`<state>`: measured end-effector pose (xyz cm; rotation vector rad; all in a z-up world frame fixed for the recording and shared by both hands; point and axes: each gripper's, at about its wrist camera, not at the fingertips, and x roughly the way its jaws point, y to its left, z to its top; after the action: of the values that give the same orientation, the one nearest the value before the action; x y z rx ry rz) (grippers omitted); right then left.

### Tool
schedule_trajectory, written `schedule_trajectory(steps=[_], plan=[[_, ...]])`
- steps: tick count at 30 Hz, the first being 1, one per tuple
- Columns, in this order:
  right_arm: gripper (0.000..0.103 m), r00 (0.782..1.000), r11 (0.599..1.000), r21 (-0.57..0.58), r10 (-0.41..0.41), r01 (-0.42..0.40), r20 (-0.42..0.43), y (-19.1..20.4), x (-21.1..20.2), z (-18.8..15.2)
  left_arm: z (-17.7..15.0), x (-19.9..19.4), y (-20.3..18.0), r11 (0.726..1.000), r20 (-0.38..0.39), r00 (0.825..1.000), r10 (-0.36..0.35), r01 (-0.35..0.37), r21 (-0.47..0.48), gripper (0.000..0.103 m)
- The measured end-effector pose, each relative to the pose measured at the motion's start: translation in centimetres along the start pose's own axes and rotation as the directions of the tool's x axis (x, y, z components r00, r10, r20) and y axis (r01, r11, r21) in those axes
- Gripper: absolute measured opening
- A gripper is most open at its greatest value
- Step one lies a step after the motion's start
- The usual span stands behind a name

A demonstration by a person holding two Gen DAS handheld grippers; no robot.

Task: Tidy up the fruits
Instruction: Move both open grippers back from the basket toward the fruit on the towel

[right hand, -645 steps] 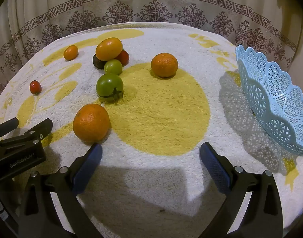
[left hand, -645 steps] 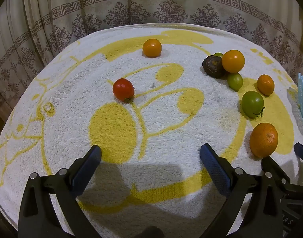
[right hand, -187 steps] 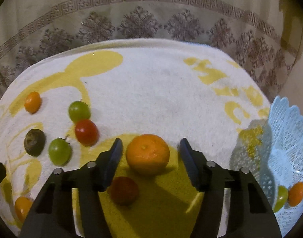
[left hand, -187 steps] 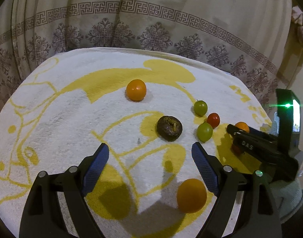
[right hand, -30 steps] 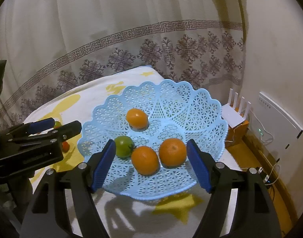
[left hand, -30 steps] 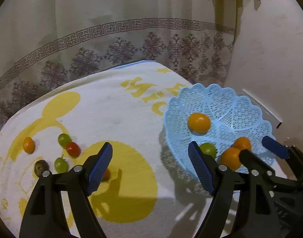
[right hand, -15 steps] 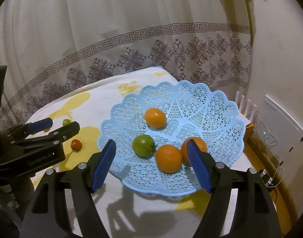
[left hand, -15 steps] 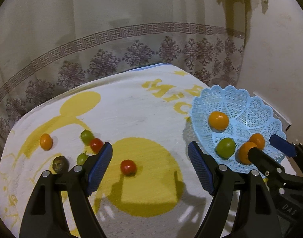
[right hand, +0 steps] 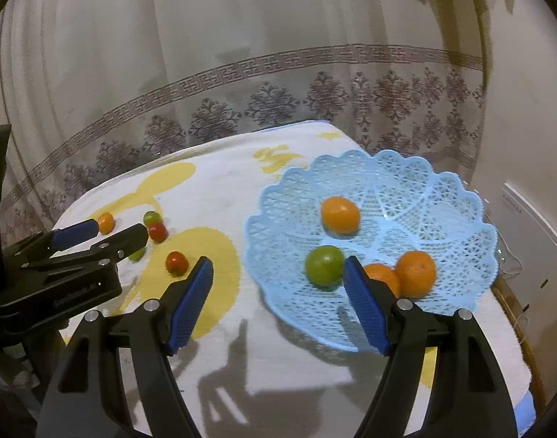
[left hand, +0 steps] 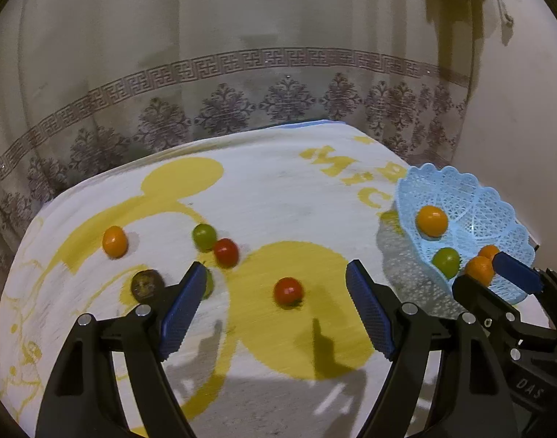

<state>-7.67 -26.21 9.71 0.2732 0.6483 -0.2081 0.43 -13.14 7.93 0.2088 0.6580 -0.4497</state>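
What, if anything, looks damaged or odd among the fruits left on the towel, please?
One stands out: the dark brown fruit at the towel's left looks shrivelled and possibly spoiled, unlike the glossy red tomato nearby.

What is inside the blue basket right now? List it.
Four fruits lie in the blue basket: a yellow-orange fruit, a green tomato and two oranges side by side. The right gripper covers part of the nearer orange and the basket's front wall.
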Motion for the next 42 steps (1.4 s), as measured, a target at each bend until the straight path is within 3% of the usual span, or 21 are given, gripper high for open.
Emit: schedule_trajectory(steps=[26,42], plan=[[0.075,0.997,0.991,-0.12,0.049,-0.057,-0.064,6.8,2.7,-0.9,-2.1,-0.4,6.9,0.992,-0.017,0.996,0.083,-0.084,-0.098,0.078],[0.072,0.987,0.966,-0.235,0.074,-0.107,-0.143,11.4,8.2,-1.1,-4.0,1.2,14.1,0.953,-0.094,0.98,0.173,-0.191,-0.237,0.078]])
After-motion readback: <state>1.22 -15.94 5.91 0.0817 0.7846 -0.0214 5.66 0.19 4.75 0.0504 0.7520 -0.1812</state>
